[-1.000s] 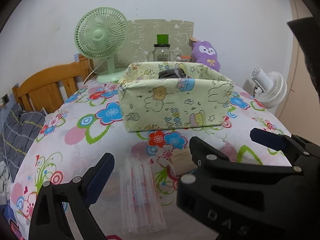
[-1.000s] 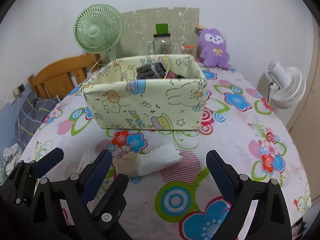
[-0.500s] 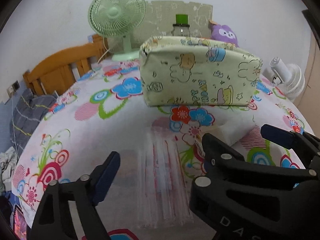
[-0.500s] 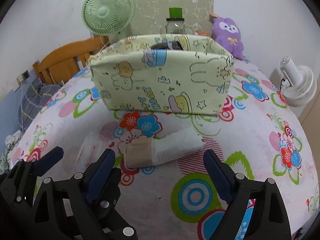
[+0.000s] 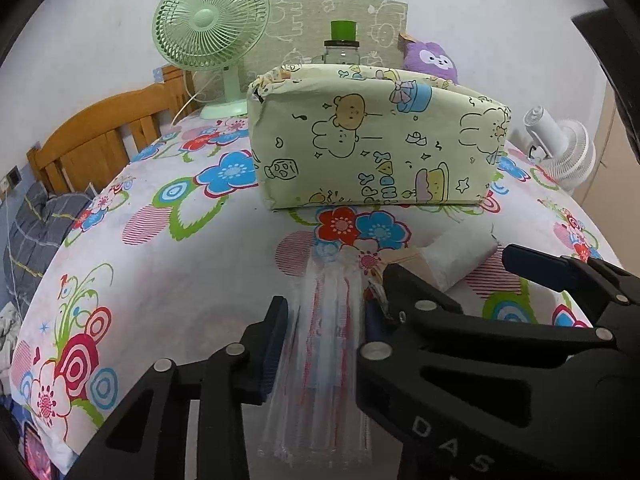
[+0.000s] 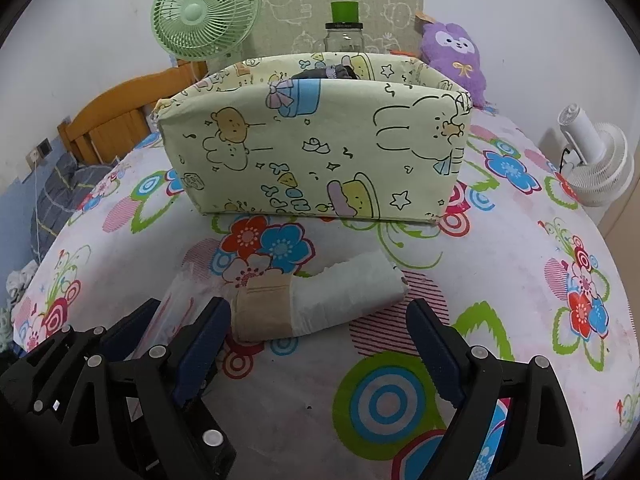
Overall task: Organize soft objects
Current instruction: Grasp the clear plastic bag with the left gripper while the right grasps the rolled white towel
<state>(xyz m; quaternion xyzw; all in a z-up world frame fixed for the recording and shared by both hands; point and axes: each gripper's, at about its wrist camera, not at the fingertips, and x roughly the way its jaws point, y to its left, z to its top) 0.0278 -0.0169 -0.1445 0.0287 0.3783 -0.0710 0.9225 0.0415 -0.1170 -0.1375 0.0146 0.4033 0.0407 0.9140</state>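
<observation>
A clear plastic packet with red stripes (image 5: 324, 344) lies on the flowered tablecloth. My left gripper (image 5: 326, 322) has its two fingers closed in against the packet's sides. A rolled white cloth with a beige band (image 6: 316, 300) lies just right of it, also seen in the left wrist view (image 5: 448, 256). My right gripper (image 6: 320, 344) is open just in front of the roll, not touching it. The pale green cartoon-print fabric box (image 6: 312, 148) stands behind with dark items inside (image 6: 328, 73).
A green desk fan (image 6: 204, 12), a glass jar with a green lid (image 6: 344, 28) and a purple plush toy (image 6: 452, 56) stand behind the box. A white fan (image 6: 596, 156) is off the table's right edge. A wooden headboard (image 5: 104, 136) is at left.
Both grippers have dropped lower and moved forward toward the table. My left gripper's fingers have closed from wide open onto the striped packet. The right gripper stays open.
</observation>
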